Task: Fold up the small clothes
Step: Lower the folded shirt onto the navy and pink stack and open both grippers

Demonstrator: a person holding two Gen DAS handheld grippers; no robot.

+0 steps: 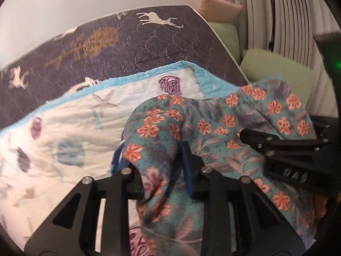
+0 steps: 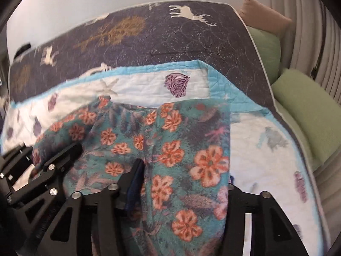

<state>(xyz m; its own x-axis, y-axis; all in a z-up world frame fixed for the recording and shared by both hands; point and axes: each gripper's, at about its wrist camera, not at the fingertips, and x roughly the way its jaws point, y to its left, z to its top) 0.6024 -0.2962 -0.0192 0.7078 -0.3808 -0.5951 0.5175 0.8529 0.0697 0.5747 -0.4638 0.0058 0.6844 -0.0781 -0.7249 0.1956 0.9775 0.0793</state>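
1. Left wrist view: left gripper (image 1: pixel 157 162) clenched on a bunched fold of the floral garment (image 1: pixel 213 128), teal with orange flowers, cloth pinched between the blue-padded fingers (image 1: pixel 188 170) and draped over them.
2. Same view: garment lifted off the white quilt (image 1: pixel 74 128), hanging down through the jaws and spreading rightward.
3. Same view: right gripper (image 1: pixel 245 133) reaching in from the right edge, lying against the garment's right side; whether clamped cannot be told from here.
4. Same view: white quilt with a blue border and shell prints, laid over a dark quilt (image 1: pixel 106 42) printed with deer and trees; green cushions (image 1: pixel 266 68) and a pink pillow (image 1: pixel 217 6) beyond the right edge, by pale ribbed curtains (image 1: pixel 277 21).
5. Right wrist view: right gripper (image 2: pixel 181 181) with garment (image 2: pixel 170 149) draped wide across its jaws; left finger (image 2: pixel 136 177) visible pressing into the cloth, right finger hidden under fabric, so grip cannot be confirmed.
6. Same view: left gripper (image 2: pixel 70 149) entering from the lower left, touching the garment's left portion.
7. Same view: garment spread between both grippers, above the white quilt (image 2: pixel 266 160), far edge near the purple shell print (image 2: pixel 177 85); dark quilt (image 2: pixel 149 38) behind, cushions (image 2: pixel 309 111) at right.
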